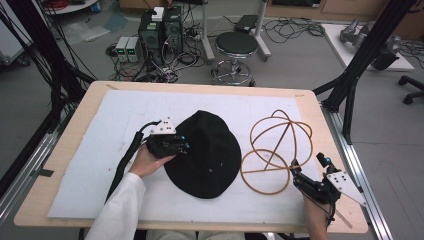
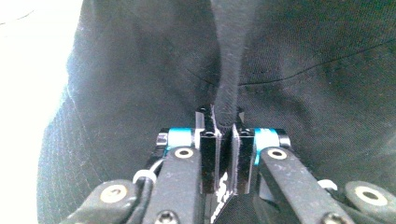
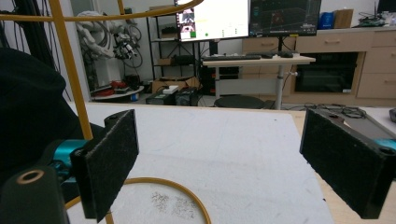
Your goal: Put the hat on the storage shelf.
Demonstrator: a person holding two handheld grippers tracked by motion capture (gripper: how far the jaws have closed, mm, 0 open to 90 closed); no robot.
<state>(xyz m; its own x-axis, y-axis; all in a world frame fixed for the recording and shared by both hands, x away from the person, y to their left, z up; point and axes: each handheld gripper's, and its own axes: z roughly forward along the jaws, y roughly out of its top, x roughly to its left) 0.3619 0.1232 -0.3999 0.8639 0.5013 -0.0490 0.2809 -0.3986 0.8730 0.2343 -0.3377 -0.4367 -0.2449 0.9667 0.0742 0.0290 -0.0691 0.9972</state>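
Left gripper (image 1: 186,146) pinches hat (image 1: 207,155) brim.
Hat soft, light, floppy; fabric fold clamped between closed jaws. Right gripper (image 1: 306,168) wide open, empty, beside wire frame (image 1: 275,150).

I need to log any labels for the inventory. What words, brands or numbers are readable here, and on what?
None can be read.
Monitors behind the table: screen text too small and blurred.
Black hat: no label visible.
Wire hat frame: no marking.
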